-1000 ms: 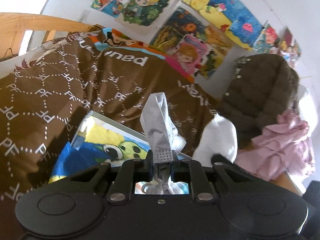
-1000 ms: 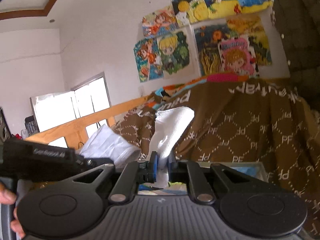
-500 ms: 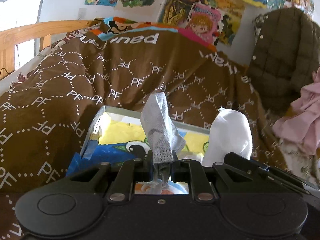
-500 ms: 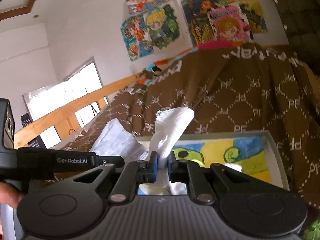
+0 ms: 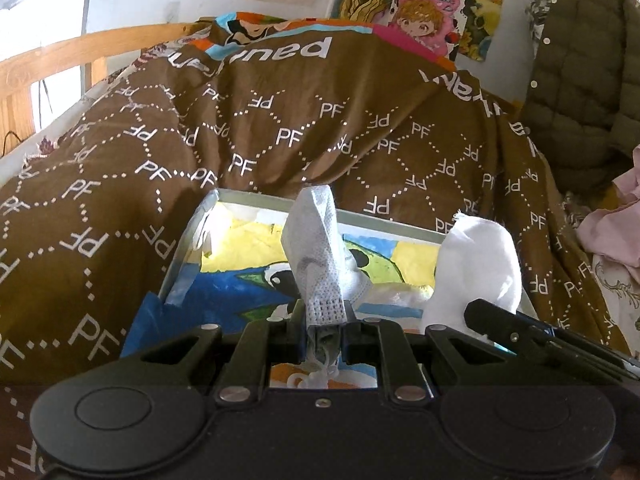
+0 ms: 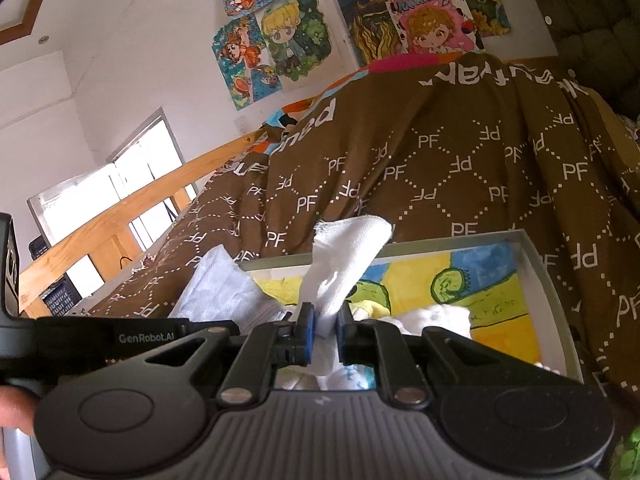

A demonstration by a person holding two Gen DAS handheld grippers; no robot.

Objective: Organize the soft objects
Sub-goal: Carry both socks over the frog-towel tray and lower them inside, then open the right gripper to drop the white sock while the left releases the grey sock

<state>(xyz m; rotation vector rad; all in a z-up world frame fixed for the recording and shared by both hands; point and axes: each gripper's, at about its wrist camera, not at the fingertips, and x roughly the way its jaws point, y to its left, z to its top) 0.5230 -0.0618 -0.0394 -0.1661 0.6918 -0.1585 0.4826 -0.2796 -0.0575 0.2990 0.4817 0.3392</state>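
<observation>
A: Since the earlier frame, both views have been tilted lower, so more of the shallow tray [image 5: 400, 229] and its painted lining is seen, and less of the wall.

B: Left claw [image 5: 325, 325] state?

A: Pressed together on a grey mesh cloth [image 5: 316, 256]. The cloth is held upright above the tray's near half, its loose end dangling below the fingers.

B: Right claw [image 6: 323, 330]?

A: Pinched on a white cloth [image 6: 344, 268], which stands up and leans to the right over the tray [image 6: 540, 276]. In the left view this same white cloth [image 5: 476, 268] is seen at the tray's right edge.

B: Other contents?

A: More white fabric [image 6: 436, 318] is lying inside the tray, just right of the right claw. Whether it is touched by the held cloth cannot be told.

B: Surroundings?

A: The tray is resting on a brown blanket [image 5: 280, 128] printed with "PF", on a bed. A pink garment [image 5: 612, 232] is noted at far right.
</observation>
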